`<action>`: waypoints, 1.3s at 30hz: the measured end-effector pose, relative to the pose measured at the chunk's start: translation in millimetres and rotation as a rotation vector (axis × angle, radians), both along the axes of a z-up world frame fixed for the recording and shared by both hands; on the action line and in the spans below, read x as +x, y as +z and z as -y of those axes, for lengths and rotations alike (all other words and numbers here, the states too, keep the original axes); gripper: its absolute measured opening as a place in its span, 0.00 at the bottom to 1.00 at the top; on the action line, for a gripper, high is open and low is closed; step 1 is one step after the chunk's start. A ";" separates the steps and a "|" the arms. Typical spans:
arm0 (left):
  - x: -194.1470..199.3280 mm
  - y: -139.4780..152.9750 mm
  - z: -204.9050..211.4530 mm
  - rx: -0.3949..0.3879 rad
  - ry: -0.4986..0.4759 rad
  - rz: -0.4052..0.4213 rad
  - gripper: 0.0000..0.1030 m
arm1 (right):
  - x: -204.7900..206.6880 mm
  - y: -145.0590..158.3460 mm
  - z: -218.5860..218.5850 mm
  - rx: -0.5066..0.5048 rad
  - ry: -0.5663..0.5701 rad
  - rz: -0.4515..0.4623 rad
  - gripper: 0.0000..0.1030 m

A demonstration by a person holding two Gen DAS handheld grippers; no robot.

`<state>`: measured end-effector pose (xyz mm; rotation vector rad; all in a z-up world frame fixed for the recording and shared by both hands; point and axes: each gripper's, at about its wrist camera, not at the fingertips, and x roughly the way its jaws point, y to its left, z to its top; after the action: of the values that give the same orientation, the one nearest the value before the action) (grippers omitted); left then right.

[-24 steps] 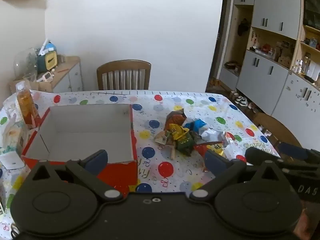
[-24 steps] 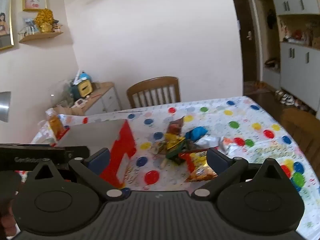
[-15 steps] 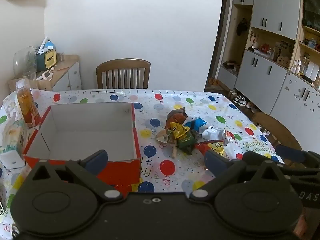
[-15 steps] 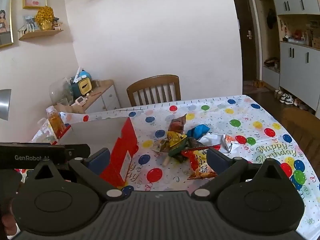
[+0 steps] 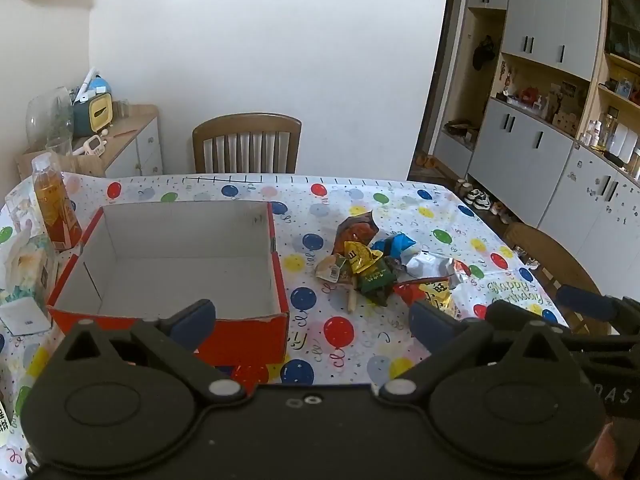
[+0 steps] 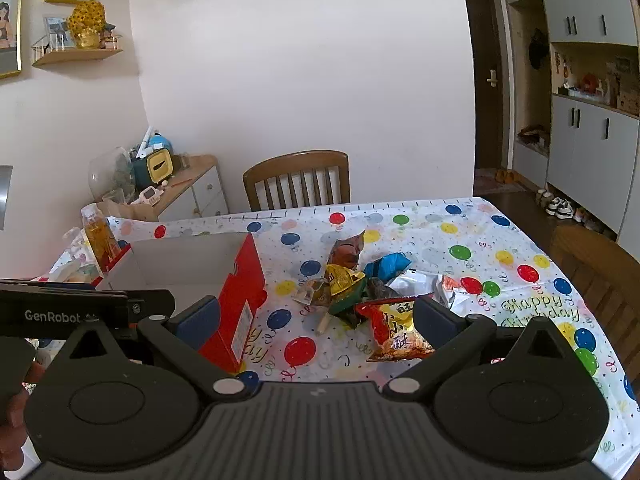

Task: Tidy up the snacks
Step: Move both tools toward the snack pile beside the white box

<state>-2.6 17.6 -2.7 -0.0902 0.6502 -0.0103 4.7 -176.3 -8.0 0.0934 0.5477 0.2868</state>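
— Status? Both grippers have pulled back, fingers spread, holding nothing

— Snacks? The snack pile [image 5: 384, 270] lies on the table [image 5: 440, 216] beside the empty red box [image 5: 172, 268]; sorting not begun

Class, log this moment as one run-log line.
left gripper: open, empty | right gripper: open, empty | red box: empty | snack pile: on table, untouched

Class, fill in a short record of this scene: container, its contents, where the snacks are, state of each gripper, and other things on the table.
container: red box, open top
contents: nothing visible inside
snacks: pile on the tablecloth, right of the box, apart from it
left gripper: open, holding nothing
right gripper: open, holding nothing
nearest snack to right gripper: orange packet
other: bottle left of the box
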 end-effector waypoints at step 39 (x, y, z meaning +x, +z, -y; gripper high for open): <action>-7.3 6.4 -11.7 0.007 -0.026 0.025 1.00 | -8.3 5.4 -7.3 0.002 -0.024 0.024 1.00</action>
<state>-9.9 29.4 3.7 -0.0742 0.6267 -0.0345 -3.6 -169.0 -2.6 0.0989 0.5219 0.2644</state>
